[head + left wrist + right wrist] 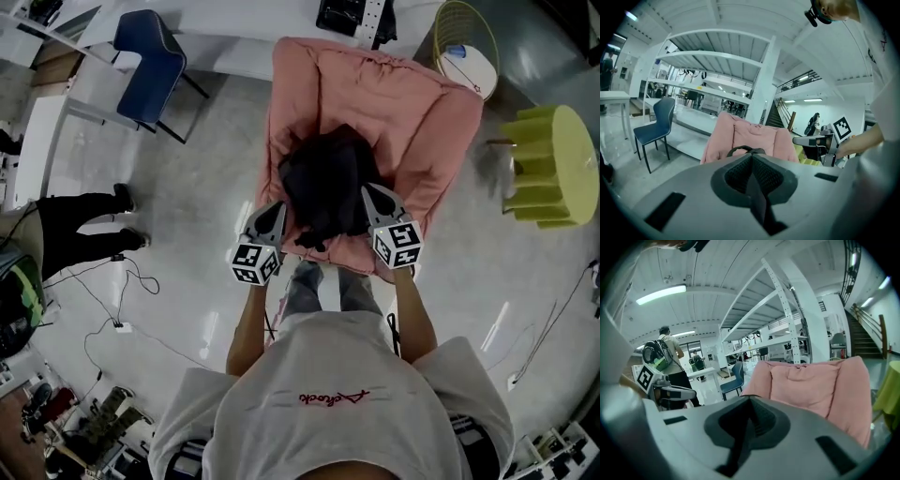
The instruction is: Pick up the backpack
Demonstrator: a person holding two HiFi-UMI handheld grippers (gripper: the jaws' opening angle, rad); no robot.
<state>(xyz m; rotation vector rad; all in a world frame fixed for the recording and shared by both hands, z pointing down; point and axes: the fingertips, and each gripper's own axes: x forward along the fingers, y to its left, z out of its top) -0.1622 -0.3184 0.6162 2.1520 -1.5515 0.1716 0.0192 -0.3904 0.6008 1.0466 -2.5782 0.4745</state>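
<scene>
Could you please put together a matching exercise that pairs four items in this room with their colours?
Items:
1. backpack
2. cushioned armchair
3. thin-legged chair
4. ribbed round stool

Colours:
A. yellow
B. pink
C. black
D. blue

Pairs: 1-C, 2-B, 3-D, 4-A

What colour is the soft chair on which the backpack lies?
The soft chair is pink; head view shows it best.
</scene>
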